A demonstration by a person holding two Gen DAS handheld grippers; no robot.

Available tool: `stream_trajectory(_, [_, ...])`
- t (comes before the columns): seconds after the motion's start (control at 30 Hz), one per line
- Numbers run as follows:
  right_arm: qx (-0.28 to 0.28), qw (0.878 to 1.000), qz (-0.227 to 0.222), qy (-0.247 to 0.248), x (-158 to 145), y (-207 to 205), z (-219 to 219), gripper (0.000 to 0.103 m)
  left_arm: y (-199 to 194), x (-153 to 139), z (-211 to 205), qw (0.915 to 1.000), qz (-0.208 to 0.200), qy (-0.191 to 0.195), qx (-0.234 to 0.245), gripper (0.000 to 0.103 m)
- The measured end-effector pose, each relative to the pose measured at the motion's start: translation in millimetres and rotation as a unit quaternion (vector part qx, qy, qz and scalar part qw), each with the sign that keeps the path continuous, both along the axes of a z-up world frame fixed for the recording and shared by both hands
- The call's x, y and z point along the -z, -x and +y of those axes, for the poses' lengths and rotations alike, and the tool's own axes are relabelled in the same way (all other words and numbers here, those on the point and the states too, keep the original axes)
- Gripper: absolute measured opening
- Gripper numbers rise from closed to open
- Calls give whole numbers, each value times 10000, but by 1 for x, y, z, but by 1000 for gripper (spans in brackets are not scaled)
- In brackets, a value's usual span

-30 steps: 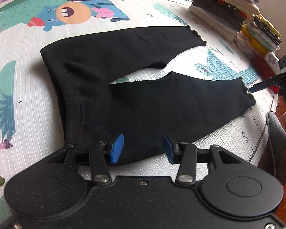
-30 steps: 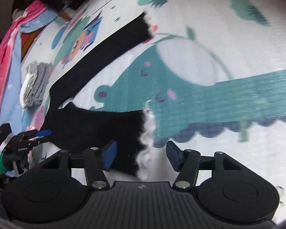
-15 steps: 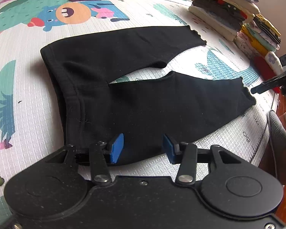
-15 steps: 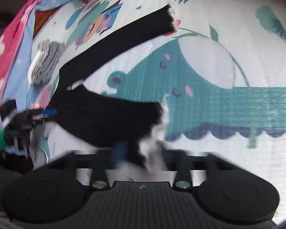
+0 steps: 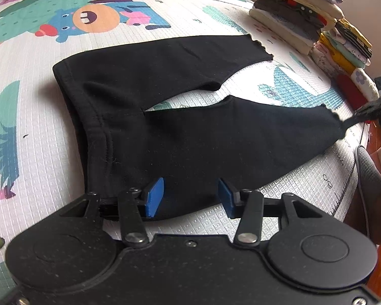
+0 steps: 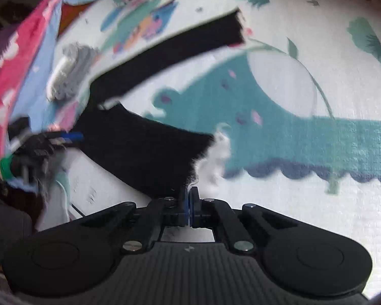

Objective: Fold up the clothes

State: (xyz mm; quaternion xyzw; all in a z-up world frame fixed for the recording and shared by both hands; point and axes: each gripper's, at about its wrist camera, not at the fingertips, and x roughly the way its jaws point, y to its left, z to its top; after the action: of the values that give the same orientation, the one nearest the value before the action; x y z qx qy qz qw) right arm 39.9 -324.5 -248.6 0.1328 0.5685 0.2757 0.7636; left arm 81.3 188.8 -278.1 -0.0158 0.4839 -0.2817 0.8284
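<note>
Black pants (image 5: 180, 127) lay flat on the cartoon play mat (image 5: 38, 101), waistband toward the left gripper (image 5: 189, 197), legs spread apart in a V. Left gripper's blue pads (image 5: 153, 198) were spread wide, over the near waist edge, not gripping. Right gripper (image 6: 190, 203) was pressed together, pinching the near leg's cuff (image 6: 195, 162), which was lifted slightly off the mat. No containers seen. Left view alone showed a stack of folded clothes (image 5: 315, 23) at the mat's far corner. Right view, blurred, alone showed pink and blue fabric (image 6: 20, 71) and a grey folded item (image 6: 71, 71) beyond the mat.
</note>
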Motion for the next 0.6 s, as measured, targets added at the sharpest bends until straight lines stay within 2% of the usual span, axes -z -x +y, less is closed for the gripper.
stream_trajectory(0.03, [-32, 9998, 61, 166, 4, 1, -1, 8, 0, 0, 0, 10000, 4, -7, 6, 48])
stream_trajectory(0.1, [19, 9994, 164, 301, 5, 0, -5, 10, 0, -1, 0, 10000, 9, -18, 18, 48])
stream_trajectory(0.13, [58, 9996, 100, 239, 0, -1, -8, 21, 0, -1, 0, 10000, 12, -24, 24, 48])
stream_trajectory(0.23, [-83, 9985, -442, 315, -22, -4, -6, 23, 0, -5, -2, 9999, -32, -126, 43, 48])
stream_trajectory(0.33, [-613, 9927, -1004, 281, -32, -12, 29, 23, 2, -14, -10, 9992, -294, -197, 174, 48])
stream_trajectory(0.47, [-1634, 9715, -1692, 288, -26, -20, 102, 23, 1, -22, -33, 9975, -566, -84, 412, 48])
stream_trajectory(0.5, [-1873, 9642, -1845, 333, -23, -21, 120, 27, 0, -21, -41, 9970, -610, -34, 473, 48])
stream_trajectory(0.6, [-2221, 9519, -2078, 368, -15, -24, 154, 29, -4, -14, -71, 9952, -682, 128, 689, 48])
